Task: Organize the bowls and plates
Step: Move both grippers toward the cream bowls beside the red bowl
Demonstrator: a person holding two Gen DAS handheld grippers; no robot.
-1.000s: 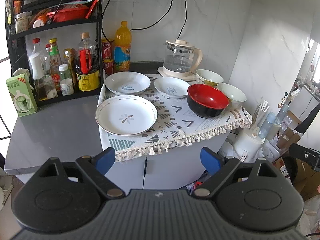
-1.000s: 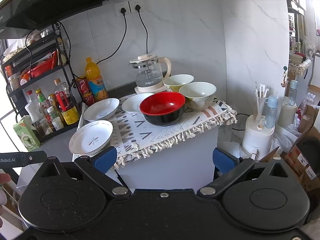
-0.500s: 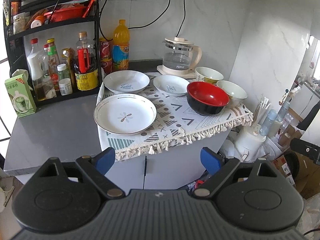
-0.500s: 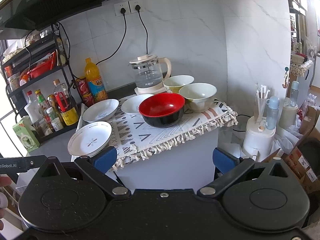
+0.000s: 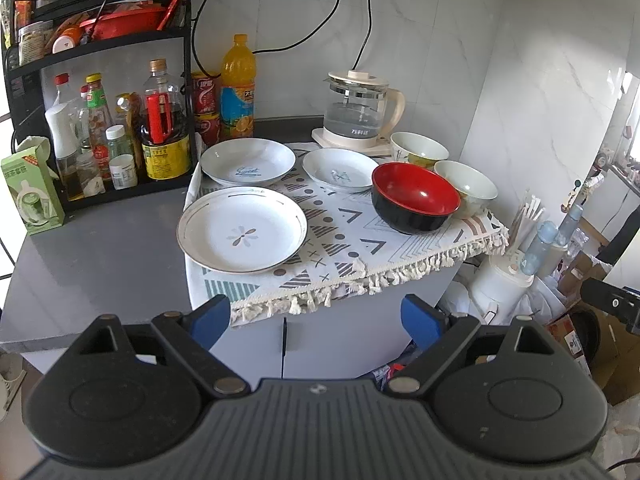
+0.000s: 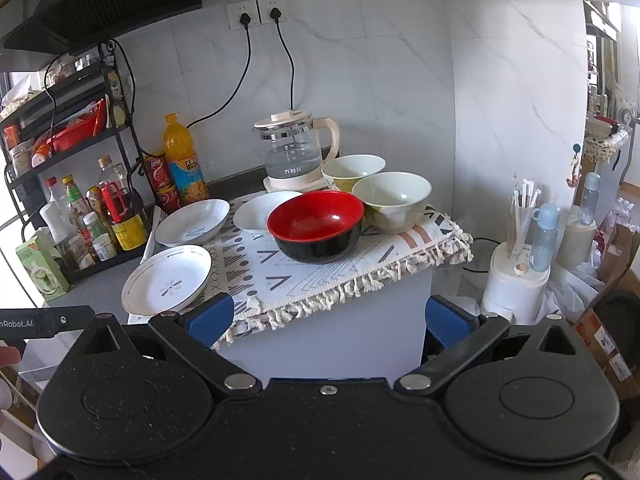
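Both jaws gape empty: left gripper (image 5: 316,318), right gripper (image 6: 327,320). Near-left flower plate (image 5: 242,235) seems, under fisheye distortion, to overhang the fringed cloth (image 5: 360,248); snagging fringe could drag the red bowl (image 5: 415,197) off.

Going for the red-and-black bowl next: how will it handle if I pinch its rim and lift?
The red-and-black bowl looks glossy, so the pads may slip on its rim. It is deep with a narrower base, so a one-sided pinch will probably tilt it. The pale bowl sits very close beside it; lifting straight up seems safer.
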